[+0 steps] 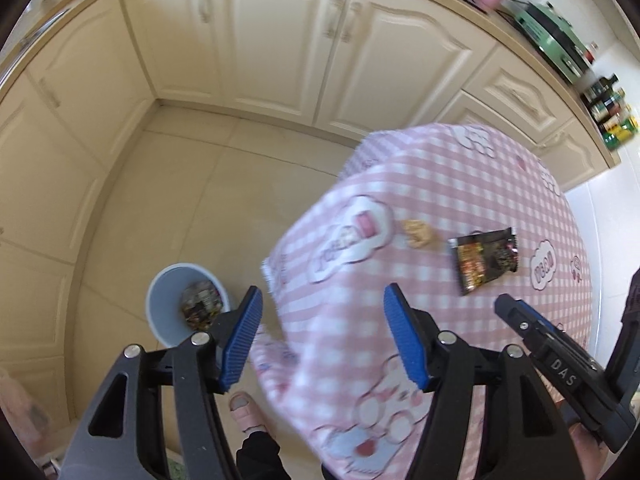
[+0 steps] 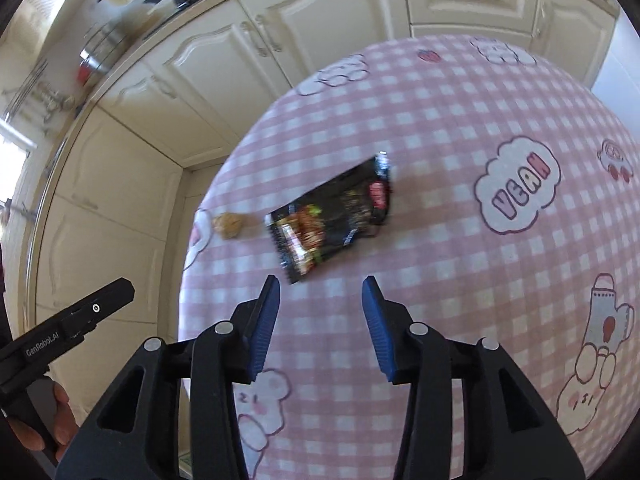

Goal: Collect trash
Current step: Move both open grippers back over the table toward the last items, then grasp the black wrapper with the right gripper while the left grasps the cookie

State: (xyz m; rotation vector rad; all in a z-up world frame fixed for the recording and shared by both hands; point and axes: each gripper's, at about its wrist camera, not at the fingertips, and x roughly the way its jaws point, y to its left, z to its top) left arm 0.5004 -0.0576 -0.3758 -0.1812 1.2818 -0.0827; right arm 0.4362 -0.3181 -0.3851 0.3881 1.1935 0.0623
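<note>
Where the cream cabinets (image 1: 280, 40) meet the tiled floor (image 1: 192, 208), a round table under a pink checked tablecloth (image 2: 440, 120) carries a black snack wrapper (image 2: 332, 216) lying flat near its middle, with a crumpled beige scrap (image 2: 229, 224) just beside it toward the table edge. A pale blue trash bin (image 1: 160, 304) stands on the floor beside the table and holds a wrapper (image 1: 200, 304). The left gripper (image 1: 322, 312) hangs over the table edge with fingers spread and nothing between them; the right gripper (image 2: 322, 304) sits above the tablecloth just short of the black snack wrapper, fingers likewise apart and empty.
</note>
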